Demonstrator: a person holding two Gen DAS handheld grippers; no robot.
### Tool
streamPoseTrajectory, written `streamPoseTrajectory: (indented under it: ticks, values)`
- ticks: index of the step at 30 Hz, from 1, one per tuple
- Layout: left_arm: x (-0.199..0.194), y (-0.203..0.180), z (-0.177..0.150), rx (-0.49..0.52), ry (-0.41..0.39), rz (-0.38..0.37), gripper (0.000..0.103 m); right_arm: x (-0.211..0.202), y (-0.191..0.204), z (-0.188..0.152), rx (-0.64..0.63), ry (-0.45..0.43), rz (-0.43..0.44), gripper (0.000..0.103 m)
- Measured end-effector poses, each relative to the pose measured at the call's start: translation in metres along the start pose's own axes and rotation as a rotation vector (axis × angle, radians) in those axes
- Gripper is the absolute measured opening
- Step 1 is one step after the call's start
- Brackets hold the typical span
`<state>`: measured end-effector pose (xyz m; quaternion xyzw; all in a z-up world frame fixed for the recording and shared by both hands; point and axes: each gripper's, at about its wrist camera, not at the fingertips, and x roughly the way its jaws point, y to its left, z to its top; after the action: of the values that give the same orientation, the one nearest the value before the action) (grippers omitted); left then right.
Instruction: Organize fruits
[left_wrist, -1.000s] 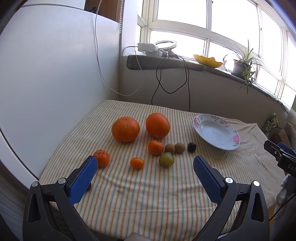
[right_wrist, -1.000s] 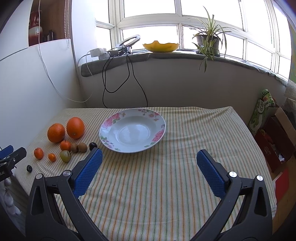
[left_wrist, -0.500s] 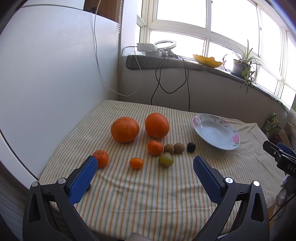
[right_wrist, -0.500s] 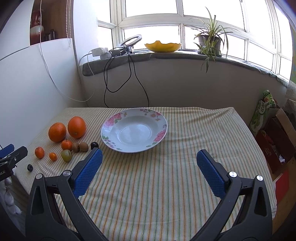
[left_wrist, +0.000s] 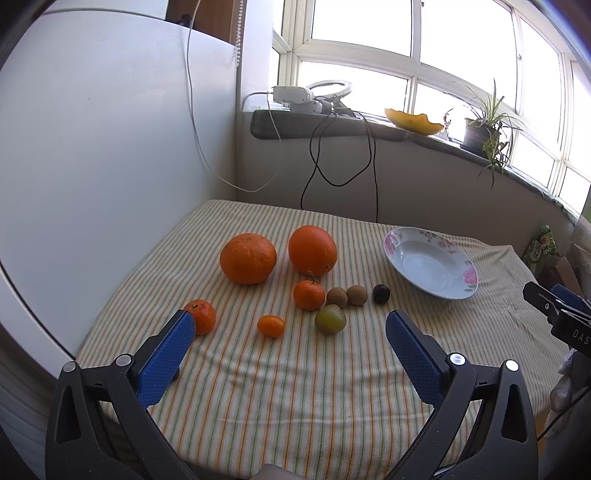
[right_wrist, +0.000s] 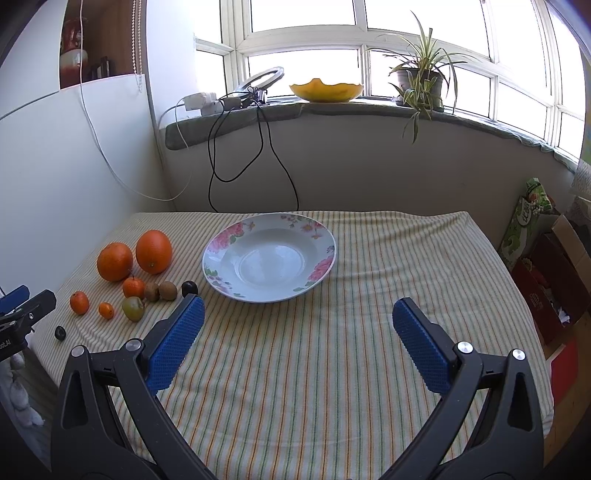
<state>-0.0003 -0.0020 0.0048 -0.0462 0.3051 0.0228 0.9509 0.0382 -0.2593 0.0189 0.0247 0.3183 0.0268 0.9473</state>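
Observation:
Several fruits lie on the striped tablecloth: two big oranges, two mandarins, a kumquat, a green plum, two brown kiwis, a dark plum. A white floral plate sits empty to their right; it also shows in the left wrist view. My left gripper is open and empty, just short of the fruits. My right gripper is open and empty, short of the plate.
A white panel stands along the table's left side. A windowsill behind holds a ring light, cables, a yellow bowl and a potted plant. Boxes sit on the floor to the right. A small dark fruit lies near the table's left edge.
The right gripper's view has shifted slightly, so plate and fruits sit a little further right in frame. The left gripper has barely moved. Both stay open.

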Motion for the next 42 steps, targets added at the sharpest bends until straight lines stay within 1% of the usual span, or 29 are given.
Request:
streamPoseTrajectory:
  ticks: [16, 28, 34, 40, 42]
  values:
    - [0.001, 0.002, 0.000, -0.002, 0.003, -0.001, 0.102, 0.005, 0.004, -0.001, -0.009, 0.017, 0.007, 0.103]
    - [0.009, 0.010, -0.002, -0.026, 0.017, -0.009, 0.102, 0.011, 0.009, 0.000, -0.021, 0.033, 0.020, 0.103]
    - [0.014, 0.021, -0.002, -0.062, 0.026, -0.014, 0.102, 0.017, 0.017, 0.001, -0.039, 0.045, 0.042, 0.103]
    - [0.021, 0.035, -0.003, -0.101, 0.042, -0.033, 0.102, 0.024, 0.029, 0.005, -0.056, 0.053, 0.086, 0.103]
    - [0.023, 0.039, -0.003, -0.112, 0.046, -0.033, 0.102, 0.028, 0.033, 0.006, -0.063, 0.059, 0.104, 0.101]
